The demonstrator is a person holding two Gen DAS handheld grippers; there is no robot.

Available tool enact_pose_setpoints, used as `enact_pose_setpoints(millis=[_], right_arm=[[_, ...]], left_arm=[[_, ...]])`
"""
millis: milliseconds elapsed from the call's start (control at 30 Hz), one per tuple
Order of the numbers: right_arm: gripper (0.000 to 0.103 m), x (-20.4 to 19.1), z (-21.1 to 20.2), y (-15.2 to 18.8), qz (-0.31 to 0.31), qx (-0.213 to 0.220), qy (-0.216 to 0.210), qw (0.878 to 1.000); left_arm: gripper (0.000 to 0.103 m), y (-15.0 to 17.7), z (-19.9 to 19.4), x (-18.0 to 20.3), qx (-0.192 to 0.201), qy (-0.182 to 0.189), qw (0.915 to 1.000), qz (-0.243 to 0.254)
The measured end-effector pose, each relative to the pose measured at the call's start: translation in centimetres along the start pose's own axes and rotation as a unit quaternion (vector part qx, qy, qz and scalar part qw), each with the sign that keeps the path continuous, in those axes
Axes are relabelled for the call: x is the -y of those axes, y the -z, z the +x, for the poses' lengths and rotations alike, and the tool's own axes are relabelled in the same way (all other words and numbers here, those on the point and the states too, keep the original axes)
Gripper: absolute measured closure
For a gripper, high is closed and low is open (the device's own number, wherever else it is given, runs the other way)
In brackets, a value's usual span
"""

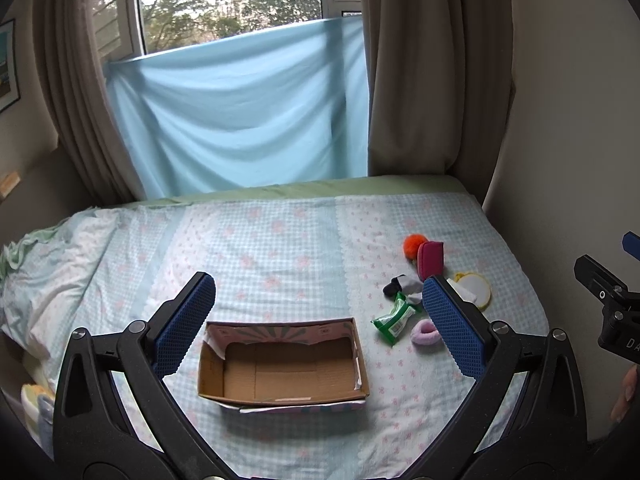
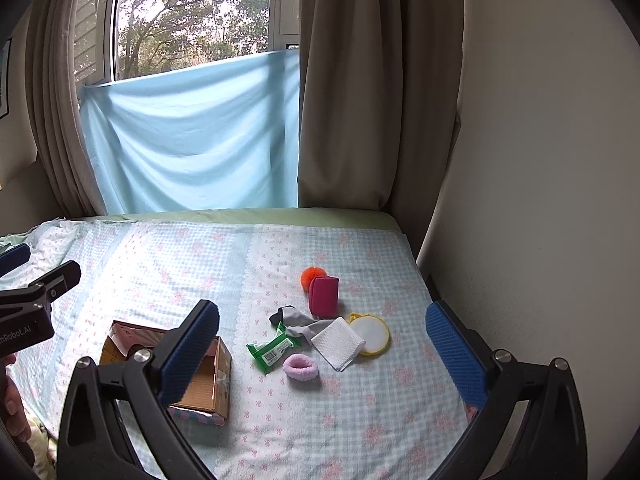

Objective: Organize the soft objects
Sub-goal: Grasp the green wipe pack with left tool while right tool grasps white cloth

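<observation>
An open, empty cardboard box (image 1: 280,364) lies on the bed, also in the right wrist view (image 2: 208,384). To its right lie soft items: an orange pom-pom (image 2: 310,278), a magenta pouch (image 2: 324,296), a grey-black sock (image 2: 296,320), a green wipes pack (image 2: 272,350), a pink scrunchie (image 2: 300,366), a white cloth (image 2: 338,342) and a yellow-rimmed round pad (image 2: 372,334). My left gripper (image 1: 316,312) is open and empty above the box. My right gripper (image 2: 320,340) is open and empty above the items.
The bed (image 1: 280,248) has a blue-checked floral sheet and runs to a wall on the right (image 2: 540,200). A light blue cloth (image 1: 240,112) and beige curtains (image 2: 360,100) hang at the window behind. A rumpled pillow (image 1: 48,264) lies at the left.
</observation>
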State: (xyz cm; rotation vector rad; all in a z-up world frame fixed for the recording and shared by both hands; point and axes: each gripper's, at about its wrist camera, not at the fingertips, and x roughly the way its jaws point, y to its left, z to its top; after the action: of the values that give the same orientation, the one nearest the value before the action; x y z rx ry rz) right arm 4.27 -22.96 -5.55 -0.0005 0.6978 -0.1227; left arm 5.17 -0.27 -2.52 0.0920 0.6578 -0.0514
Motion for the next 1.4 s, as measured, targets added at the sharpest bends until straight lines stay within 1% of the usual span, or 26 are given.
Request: enact_pose_setpoints(millis=[100,200,333,433,500,600,733,767,800,900,1000,1067,1167,1267,1300,1333,1400], right_arm=[[0.000,1.5,1.9,0.3,0.008,-0.019,0.005,1.000],[0.000,3.0,4.7,0.7,0.011,-0.040,0.013,0.999],[0.000,5.0,9.4,1.8,0.010,-0.069,0.016,0.997],[0.000,6.4,13.4,2.7,0.007,-0.092,0.014,0.996],[0.000,7.1,16.2,3.5,0.005,-0.107,0.011,0.994],[0.000,8.1,20.5,4.6,0.008,-0.131,0.005,0.991],[0.000,9.1,25.8,6.3,0.004,-0.162,-0.001,0.987],[0.001,9.2,27.1,6.7,0.000,-0.168,-0.002,0.986],[0.005,9.3,28.4,7.2,-0.005,-0.173,-0.004,0.985],[0.007,9.3,32.1,8.6,-0.025,-0.195,-0.006,0.980],[0.012,9.1,35.3,10.0,-0.044,-0.214,-0.008,0.976],[0.014,8.8,37.3,10.8,-0.056,-0.226,-0.011,0.972],[0.015,8.1,39.4,11.9,-0.068,-0.240,-0.016,0.968],[0.017,7.6,41.2,12.7,-0.078,-0.250,-0.022,0.965],[0.022,7.4,41.7,12.9,-0.082,-0.253,-0.024,0.964],[0.025,7.2,42.1,13.1,-0.086,-0.258,-0.026,0.962],[0.037,6.7,43.0,13.6,-0.092,-0.267,-0.030,0.959]], left_arm=[[0.000,-0.5,2.4,1.0,-0.028,0.014,0.9995,0.010],[0.000,-0.6,5.6,2.5,-0.060,0.032,0.9974,0.025],[0.000,-0.1,10.9,5.3,-0.109,0.052,0.9911,0.057],[0.000,0.8,15.5,7.6,-0.144,0.066,0.9842,0.080],[0.000,1.6,18.8,9.0,-0.172,0.075,0.9779,0.093],[0.000,2.9,24.0,10.7,-0.218,0.086,0.9663,0.106],[0.000,4.8,30.3,12.9,-0.267,0.090,0.9511,0.127],[0.000,5.2,31.8,13.4,-0.278,0.091,0.9475,0.130],[0.000,5.8,33.2,13.7,-0.289,0.092,0.9435,0.132],[0.000,7.4,37.0,14.5,-0.327,0.098,0.9305,0.134],[0.000,9.1,39.9,15.1,-0.358,0.100,0.9183,0.137],[0.000,10.1,41.6,15.5,-0.372,0.100,0.9120,0.141],[0.000,11.7,43.6,16.0,-0.394,0.106,0.9004,0.150],[0.001,13.1,45.3,16.4,-0.410,0.106,0.8920,0.159],[0.001,13.5,45.8,16.5,-0.415,0.106,0.8899,0.158],[0.004,13.8,46.3,16.5,-0.419,0.107,0.8880,0.157],[0.013,14.5,47.1,16.8,-0.426,0.107,0.8845,0.158]])
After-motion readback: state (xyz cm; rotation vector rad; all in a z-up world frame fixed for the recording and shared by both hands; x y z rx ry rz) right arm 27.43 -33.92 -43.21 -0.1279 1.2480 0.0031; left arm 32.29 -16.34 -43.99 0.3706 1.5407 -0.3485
